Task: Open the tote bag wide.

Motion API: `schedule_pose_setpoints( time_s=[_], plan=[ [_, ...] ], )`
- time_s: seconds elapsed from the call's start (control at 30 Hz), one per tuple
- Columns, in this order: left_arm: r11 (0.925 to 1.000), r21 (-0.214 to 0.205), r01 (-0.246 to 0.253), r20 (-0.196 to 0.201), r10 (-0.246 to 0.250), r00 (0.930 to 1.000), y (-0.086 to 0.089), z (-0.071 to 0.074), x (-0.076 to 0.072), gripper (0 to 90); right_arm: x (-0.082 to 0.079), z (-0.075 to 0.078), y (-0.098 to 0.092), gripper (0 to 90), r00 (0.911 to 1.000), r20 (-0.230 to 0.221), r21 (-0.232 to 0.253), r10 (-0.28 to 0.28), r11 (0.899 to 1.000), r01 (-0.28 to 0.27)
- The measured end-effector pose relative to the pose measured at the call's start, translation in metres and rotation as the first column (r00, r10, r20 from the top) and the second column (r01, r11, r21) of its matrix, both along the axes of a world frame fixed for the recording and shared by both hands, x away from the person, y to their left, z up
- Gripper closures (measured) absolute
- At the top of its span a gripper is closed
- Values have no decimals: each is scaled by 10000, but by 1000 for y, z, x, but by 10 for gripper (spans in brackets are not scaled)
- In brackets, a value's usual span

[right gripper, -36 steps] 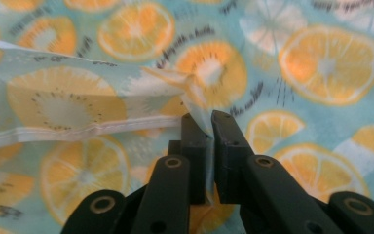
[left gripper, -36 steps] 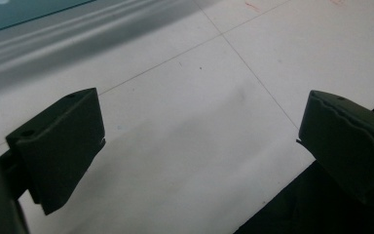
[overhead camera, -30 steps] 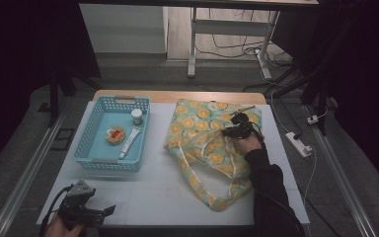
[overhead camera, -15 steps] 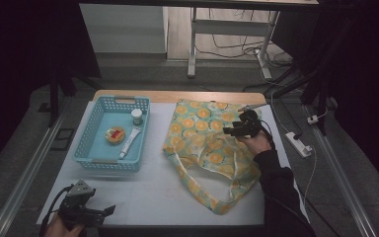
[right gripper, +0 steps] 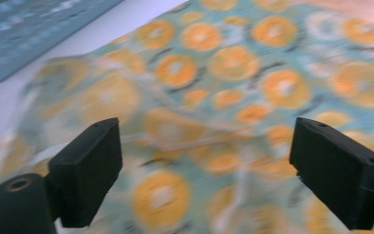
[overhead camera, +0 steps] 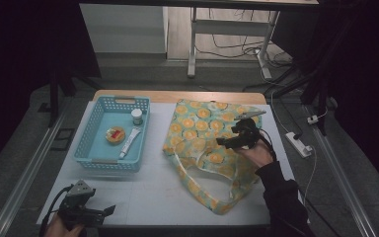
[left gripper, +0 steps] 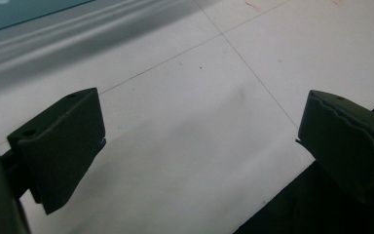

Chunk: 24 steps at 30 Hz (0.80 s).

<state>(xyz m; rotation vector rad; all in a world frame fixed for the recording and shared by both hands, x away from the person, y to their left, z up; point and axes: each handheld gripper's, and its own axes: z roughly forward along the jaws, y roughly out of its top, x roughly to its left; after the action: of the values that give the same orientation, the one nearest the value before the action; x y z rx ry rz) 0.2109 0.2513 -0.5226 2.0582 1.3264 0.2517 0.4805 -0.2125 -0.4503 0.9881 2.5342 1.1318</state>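
A soft fabric tote bag (overhead camera: 205,143), pale teal and printed with round orange-slice shapes, lies crumpled and partly spread on a smooth white tabletop (overhead camera: 148,192). Its two long looped handles (overhead camera: 197,185) trail toward the person's side of the table.

The right gripper (overhead camera: 227,140), a black tool held in the person's right hand (overhead camera: 256,154), hovers above the bag's middle. Its jaws have just been opening and now stand wide apart, released, with nothing between them. In the right gripper view the two blocky, matte black jaws frame the wrinkled cloth (right gripper: 209,112), which lies just beyond and below them, blurred; a corner of a blue latticed basket (right gripper: 24,34) shows far off past the left-hand jaw.

The left gripper (overhead camera: 107,211) rests low at the near left corner of the table, held by the person's left hand (overhead camera: 61,228), a grey three-cornered plate on top. Its jaws are also spread wide and empty. In the left gripper view, plain white tabletop (left gripper: 199,97) with thin straight seam lines lies between and beyond the jaws.

Well ahead of the left gripper's jaws sits the rectangular blue plastic basket (overhead camera: 91,153) with perforated walls. Inside lie a small round dish (overhead camera: 115,134), a slim white tube (overhead camera: 130,141) and a small cylindrical jar (overhead camera: 136,116).
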Motion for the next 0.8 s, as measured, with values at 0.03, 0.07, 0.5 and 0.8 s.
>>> schedule_pose_setpoints(
  time_s=[0.03,0.07,0.5,0.8],
  plan=[
    [10000,4,5,2,-5,10000,0,0,0,36,-5,-1,2,88,9998,-127,23,139,9999,-139],
    [10000,3,3,0,-3,10000,0,0,0,36,-10,-2,5,73,9995,-204,2,246,9997,-246],
    [10000,22,48,-11,-48,10000,0,0,0,36,-65,-34,36,0,9892,-740,-475,1269,9903,-1305],
    [10000,34,72,-9,-72,10000,0,0,0,36,-73,-60,49,29,9871,-460,-1757,1535,9715,-1592]
  ],
)
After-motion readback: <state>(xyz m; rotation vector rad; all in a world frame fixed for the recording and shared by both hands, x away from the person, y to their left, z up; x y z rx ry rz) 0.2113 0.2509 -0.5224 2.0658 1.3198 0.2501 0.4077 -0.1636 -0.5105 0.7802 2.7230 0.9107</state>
